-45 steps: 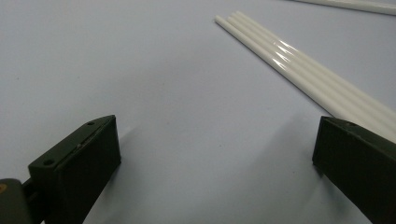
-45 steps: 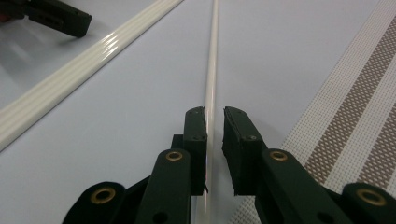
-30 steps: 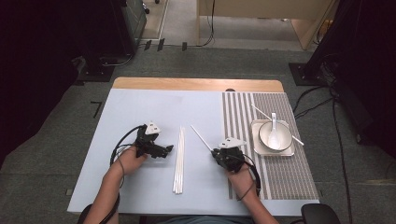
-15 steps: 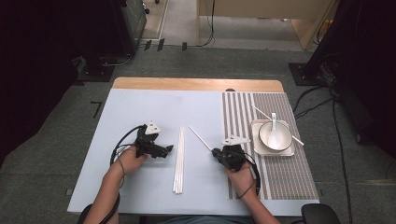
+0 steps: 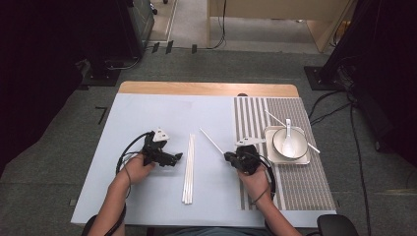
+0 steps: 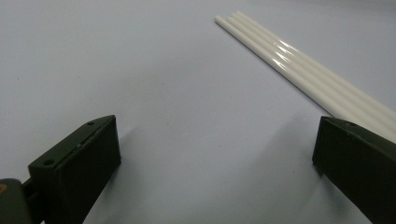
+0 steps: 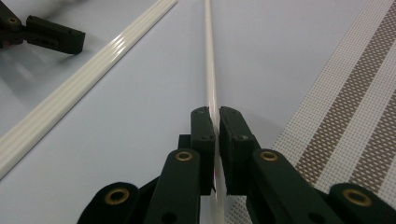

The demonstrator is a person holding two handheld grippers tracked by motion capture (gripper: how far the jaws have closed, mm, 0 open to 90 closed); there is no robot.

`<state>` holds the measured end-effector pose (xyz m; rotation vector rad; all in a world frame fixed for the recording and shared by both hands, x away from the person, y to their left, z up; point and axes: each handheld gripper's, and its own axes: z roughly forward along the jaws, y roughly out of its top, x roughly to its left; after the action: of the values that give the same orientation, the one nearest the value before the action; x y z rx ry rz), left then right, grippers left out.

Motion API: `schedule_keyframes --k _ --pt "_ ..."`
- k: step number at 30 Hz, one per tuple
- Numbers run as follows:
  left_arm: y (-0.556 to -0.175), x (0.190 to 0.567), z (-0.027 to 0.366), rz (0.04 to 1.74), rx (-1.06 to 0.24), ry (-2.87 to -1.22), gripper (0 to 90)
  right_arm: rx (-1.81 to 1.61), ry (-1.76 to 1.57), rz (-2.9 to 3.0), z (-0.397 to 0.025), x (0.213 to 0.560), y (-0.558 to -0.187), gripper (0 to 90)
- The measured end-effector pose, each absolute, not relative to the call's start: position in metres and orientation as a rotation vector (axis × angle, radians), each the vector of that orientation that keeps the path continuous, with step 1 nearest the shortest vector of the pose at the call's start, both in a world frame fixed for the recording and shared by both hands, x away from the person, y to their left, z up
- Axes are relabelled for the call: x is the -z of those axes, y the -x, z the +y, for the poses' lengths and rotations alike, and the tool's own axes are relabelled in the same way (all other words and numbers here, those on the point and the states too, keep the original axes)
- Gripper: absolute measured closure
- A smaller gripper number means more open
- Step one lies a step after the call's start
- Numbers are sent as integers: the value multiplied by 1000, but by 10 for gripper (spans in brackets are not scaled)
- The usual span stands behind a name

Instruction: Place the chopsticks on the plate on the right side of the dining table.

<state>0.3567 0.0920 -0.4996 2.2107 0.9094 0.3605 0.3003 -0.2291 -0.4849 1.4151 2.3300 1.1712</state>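
Observation:
Several white chopsticks [image 5: 188, 169] lie side by side in a bundle at the middle of the pale blue table [image 5: 147, 113]. My left gripper [image 5: 176, 157] rests just left of the bundle, open and holding nothing. In the left gripper view its jaws stand wide apart around bare table, and the bundle [image 6: 299, 65] runs past the right jaw. My right gripper [image 5: 230, 156] is shut on a single white chopstick [image 5: 212, 141] that points up and to the left. In the right gripper view that chopstick [image 7: 211, 60] runs out from between the closed jaws.
A brown-and-white striped mat [image 5: 255, 118] covers the table's right side. On it stands a white square plate [image 5: 269, 157] with a bowl [image 5: 278, 140] and a spoon [image 5: 288, 142]. Another chopstick [image 5: 273, 118] lies across the plate. The table's far edge is wood [image 5: 206, 88].
Very little: my right gripper and its chopstick have shifted slightly. My left gripper has stayed where it was, open.

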Motion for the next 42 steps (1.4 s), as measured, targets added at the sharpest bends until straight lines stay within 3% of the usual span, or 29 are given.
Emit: schedule_keyframes --k 42 --pt "-357 500 92 910 -360 -2209 5 -1171 -1490 2305 -281 422 -343 850"
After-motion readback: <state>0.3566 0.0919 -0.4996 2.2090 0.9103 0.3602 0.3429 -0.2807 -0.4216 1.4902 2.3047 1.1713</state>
